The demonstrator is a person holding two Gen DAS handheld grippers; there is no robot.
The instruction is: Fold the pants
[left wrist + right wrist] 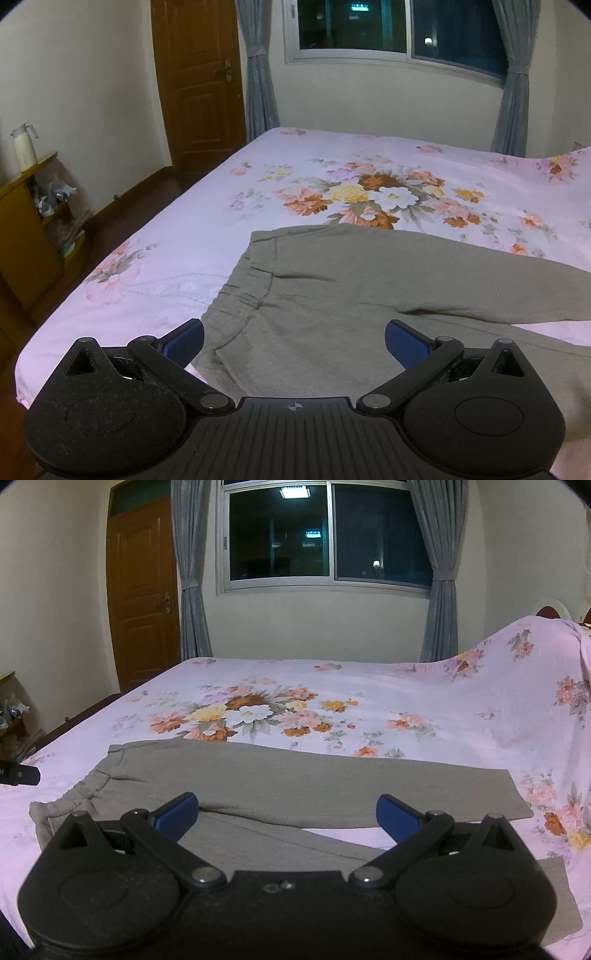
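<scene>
Right wrist: grey pants [295, 779] flat on bed [406, 701]; no legible writing.

Left gripper [294, 341] is held low and level, blue pads [184, 341] spread wide apart, nothing pinched. Right gripper [287, 814] is kept the same way, fingers [397, 814] splayed, nothing clamped.

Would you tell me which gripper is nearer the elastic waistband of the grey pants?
Left gripper: it hovers by the elastic waistband. Right gripper hangs over the legs.
</scene>
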